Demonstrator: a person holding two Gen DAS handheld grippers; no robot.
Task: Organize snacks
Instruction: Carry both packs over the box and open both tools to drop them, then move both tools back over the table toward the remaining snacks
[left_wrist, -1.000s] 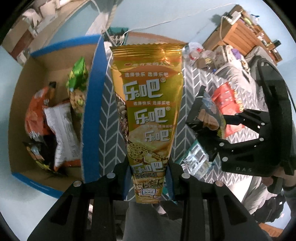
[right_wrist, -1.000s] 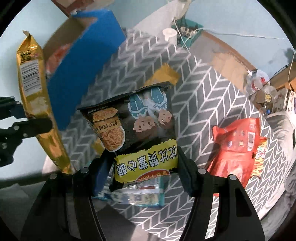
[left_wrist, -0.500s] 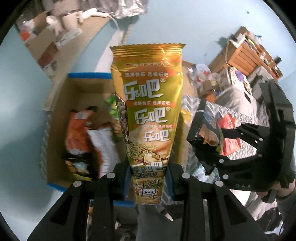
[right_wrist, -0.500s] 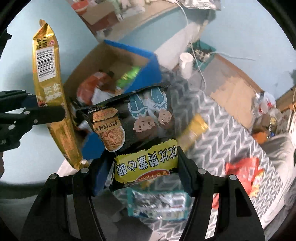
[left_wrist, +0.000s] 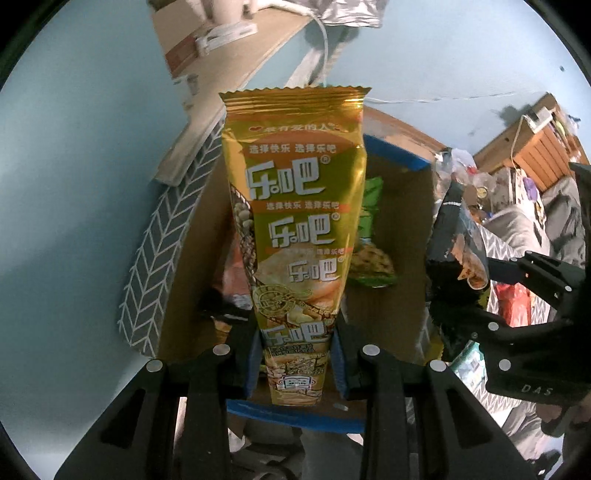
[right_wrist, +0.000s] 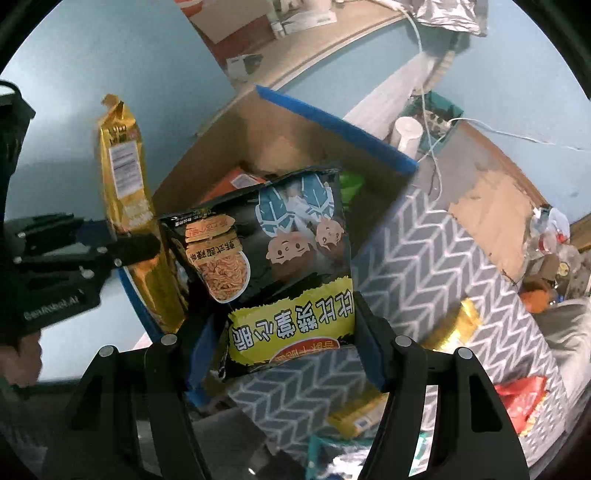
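Note:
My left gripper (left_wrist: 295, 350) is shut on a tall gold snack bag (left_wrist: 295, 221) and holds it upright over the cardboard box with blue-taped edges (left_wrist: 391, 155). Inside the box lie a green bag (left_wrist: 369, 258) and other packs, partly hidden. My right gripper (right_wrist: 288, 343) is shut on a black noodle-snack bag (right_wrist: 273, 251), held above the box's near corner (right_wrist: 332, 118). The gold bag (right_wrist: 122, 177) and left gripper (right_wrist: 74, 254) show at the left of the right wrist view. The right gripper with the black bag (left_wrist: 458, 251) shows at the right of the left wrist view.
A grey chevron mat (right_wrist: 424, 258) lies beside the box with a red bag (right_wrist: 524, 402), a gold pack (right_wrist: 458, 321) and a yellow pack (right_wrist: 354, 417) on it. A white cup (right_wrist: 406, 133) and cables stand behind the box. Clutter and a wooden crate (left_wrist: 535, 147) are at the right.
Both grippers have swung left with their bags, from over the mat to over the open box. The box now sits straight ahead of both.

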